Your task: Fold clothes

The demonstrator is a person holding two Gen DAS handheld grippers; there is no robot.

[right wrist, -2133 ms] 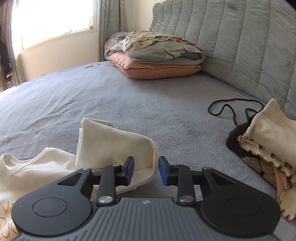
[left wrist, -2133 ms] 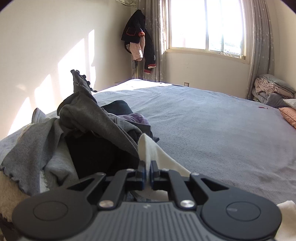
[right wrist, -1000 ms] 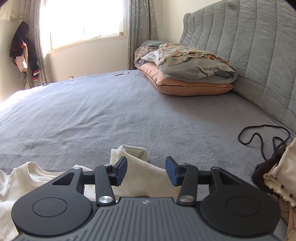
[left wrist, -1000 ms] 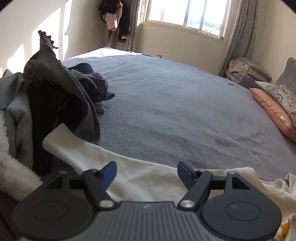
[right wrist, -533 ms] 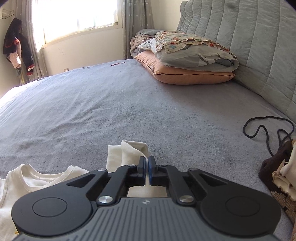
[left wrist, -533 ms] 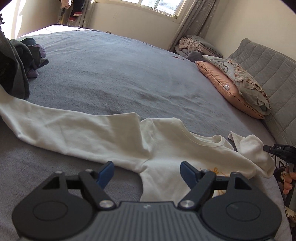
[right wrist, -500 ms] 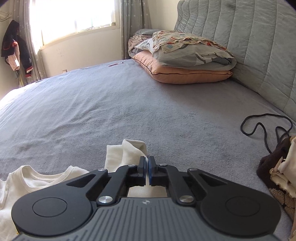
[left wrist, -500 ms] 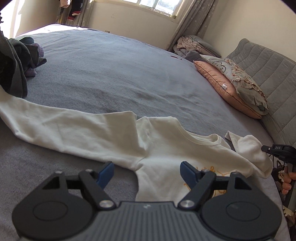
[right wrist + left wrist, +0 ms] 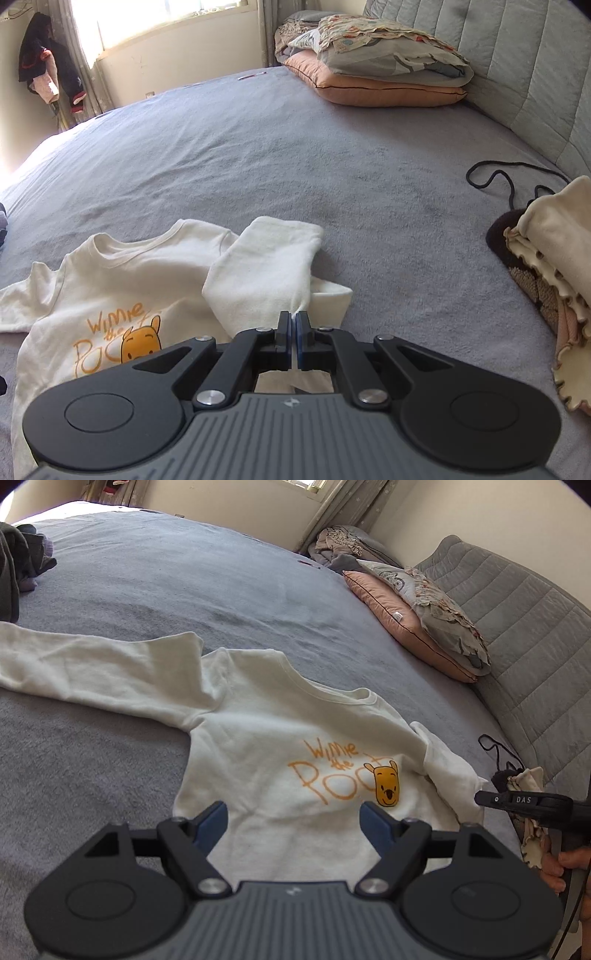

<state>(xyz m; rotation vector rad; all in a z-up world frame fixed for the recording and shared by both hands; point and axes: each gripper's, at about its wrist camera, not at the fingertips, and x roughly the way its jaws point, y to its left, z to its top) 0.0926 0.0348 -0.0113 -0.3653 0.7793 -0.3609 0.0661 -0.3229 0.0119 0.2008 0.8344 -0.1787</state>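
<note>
A cream long-sleeved sweatshirt [image 9: 266,738] with an orange bear print lies face up on the grey bed [image 9: 184,579]. Its one sleeve [image 9: 85,668] stretches flat to the left. My left gripper [image 9: 293,821] hovers open above the sweatshirt's lower body, holding nothing. My right gripper [image 9: 293,332] is shut on the other sleeve [image 9: 266,273], which is bunched and doubled over beside the print [image 9: 125,339]. That right gripper [image 9: 524,801] also shows at the right edge of the left wrist view, held by a person's hand [image 9: 565,867].
A heap of dark and grey clothes [image 9: 14,565] lies at the bed's left. Folded cream and brown garments [image 9: 550,266] and a black cord [image 9: 506,181] sit at the right. Stacked pillows [image 9: 380,70] lean by the padded headboard [image 9: 517,66].
My left gripper let go of the left sleeve, opened and swung right over the sweatshirt's body. My right gripper shut on the other sleeve and lifted it a little.
</note>
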